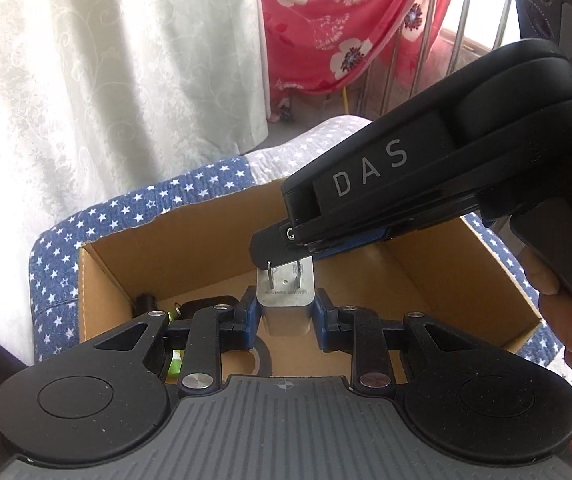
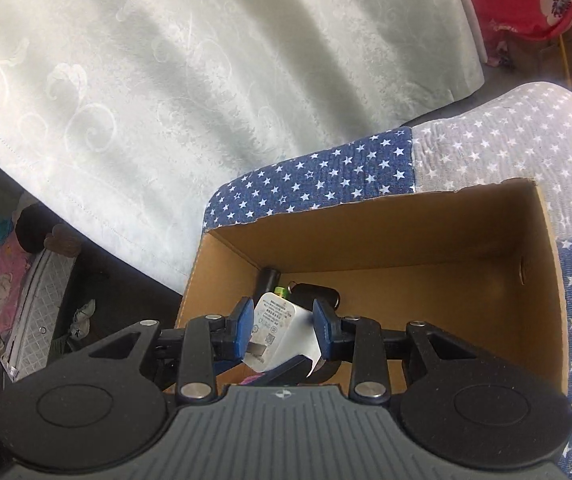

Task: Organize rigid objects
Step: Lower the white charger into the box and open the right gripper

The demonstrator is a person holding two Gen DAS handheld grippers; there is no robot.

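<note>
A white wall charger (image 1: 286, 304) with two metal prongs hangs over an open cardboard box (image 1: 190, 248). My left gripper (image 1: 286, 310) is shut on its body, blue pads on both sides. My right gripper (image 1: 286, 258) comes down from the upper right and meets the prong end. In the right wrist view the charger (image 2: 274, 320) sits tilted between the pads of my right gripper (image 2: 284, 326), which press on it. In the box (image 2: 366, 240) lie a black key fob (image 2: 314, 292), a green item (image 2: 280, 290) and a black cylinder (image 2: 269, 278).
The box rests on a blue and grey star-patterned cloth (image 2: 326, 176). A roll of tape (image 1: 264, 356) lies on the box floor. A hand (image 1: 546, 280) holds the right gripper's handle. A white curtain (image 1: 106, 60), red floral fabric (image 1: 326, 20) and metal bars (image 1: 462, 32) stand behind.
</note>
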